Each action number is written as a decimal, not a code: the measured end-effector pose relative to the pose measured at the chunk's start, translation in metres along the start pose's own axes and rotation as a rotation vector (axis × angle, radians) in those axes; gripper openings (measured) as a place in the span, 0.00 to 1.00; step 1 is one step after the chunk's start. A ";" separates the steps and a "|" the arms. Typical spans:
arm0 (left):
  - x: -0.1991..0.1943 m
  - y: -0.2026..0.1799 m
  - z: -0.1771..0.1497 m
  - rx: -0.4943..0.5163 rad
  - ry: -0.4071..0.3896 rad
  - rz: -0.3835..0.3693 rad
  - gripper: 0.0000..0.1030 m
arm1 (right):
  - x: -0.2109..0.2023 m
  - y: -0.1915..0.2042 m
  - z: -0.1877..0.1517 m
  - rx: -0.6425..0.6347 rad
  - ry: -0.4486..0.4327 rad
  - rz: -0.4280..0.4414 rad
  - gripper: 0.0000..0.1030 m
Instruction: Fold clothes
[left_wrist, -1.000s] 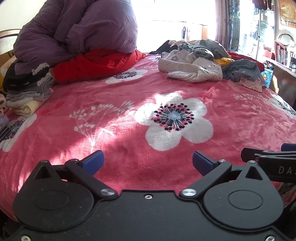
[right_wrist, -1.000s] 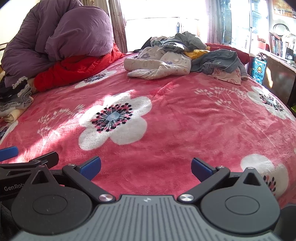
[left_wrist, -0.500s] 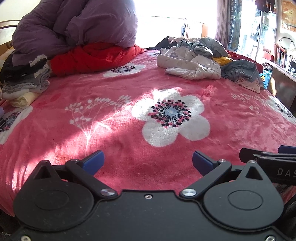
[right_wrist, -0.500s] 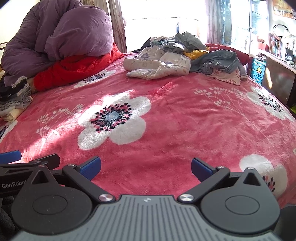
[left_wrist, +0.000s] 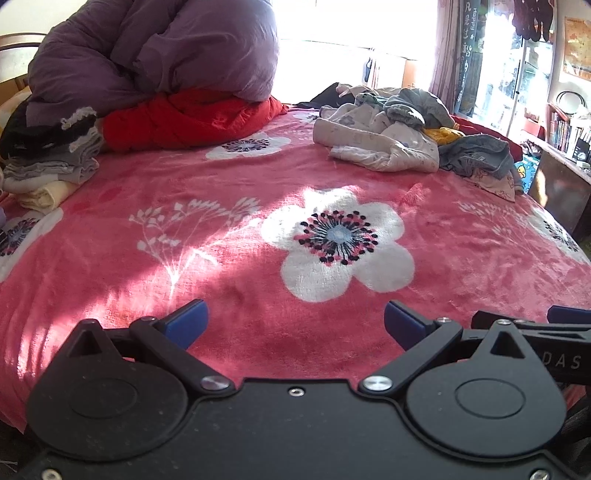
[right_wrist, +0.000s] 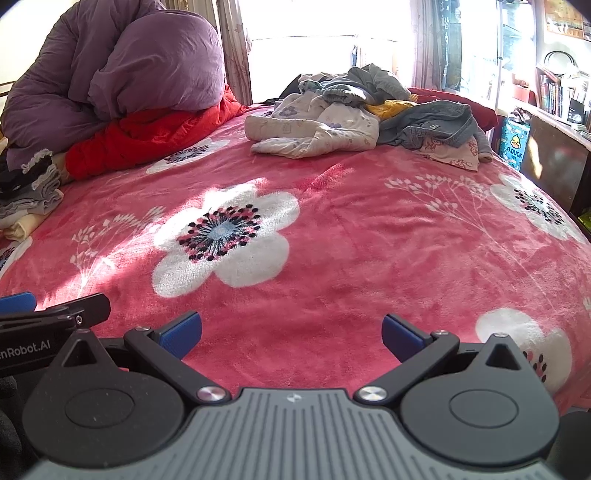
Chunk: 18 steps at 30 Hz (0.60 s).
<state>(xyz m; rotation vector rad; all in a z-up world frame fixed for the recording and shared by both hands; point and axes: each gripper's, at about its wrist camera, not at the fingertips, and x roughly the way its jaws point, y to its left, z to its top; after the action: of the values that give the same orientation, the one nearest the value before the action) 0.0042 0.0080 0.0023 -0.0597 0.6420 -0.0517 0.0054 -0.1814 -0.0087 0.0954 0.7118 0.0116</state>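
— While both hang over the pink blanket, what do they hold?
— Nothing. Left gripper and right gripper gape wide. The clothes pile lies far across the blanket.

left tongs spread wide, empty, over pink blanket; unfolded clothes pile far side.

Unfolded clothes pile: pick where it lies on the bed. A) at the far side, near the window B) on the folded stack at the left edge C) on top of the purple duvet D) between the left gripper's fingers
A: the unfolded clothes pile lies at the far side of the pink floral blanket, below the bright window, well beyond both open grippers.
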 end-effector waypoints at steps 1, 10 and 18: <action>-0.001 -0.001 0.000 0.005 -0.003 -0.006 1.00 | 0.000 0.000 0.000 0.000 0.000 0.000 1.00; -0.002 -0.001 -0.001 0.008 -0.017 -0.018 1.00 | 0.001 -0.001 -0.001 -0.002 0.003 0.000 1.00; -0.001 0.000 -0.002 0.009 -0.015 0.003 1.00 | 0.001 0.000 -0.002 -0.005 0.006 -0.001 1.00</action>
<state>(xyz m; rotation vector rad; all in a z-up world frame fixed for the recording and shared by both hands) 0.0021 0.0076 0.0014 -0.0507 0.6267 -0.0511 0.0052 -0.1816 -0.0108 0.0909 0.7174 0.0130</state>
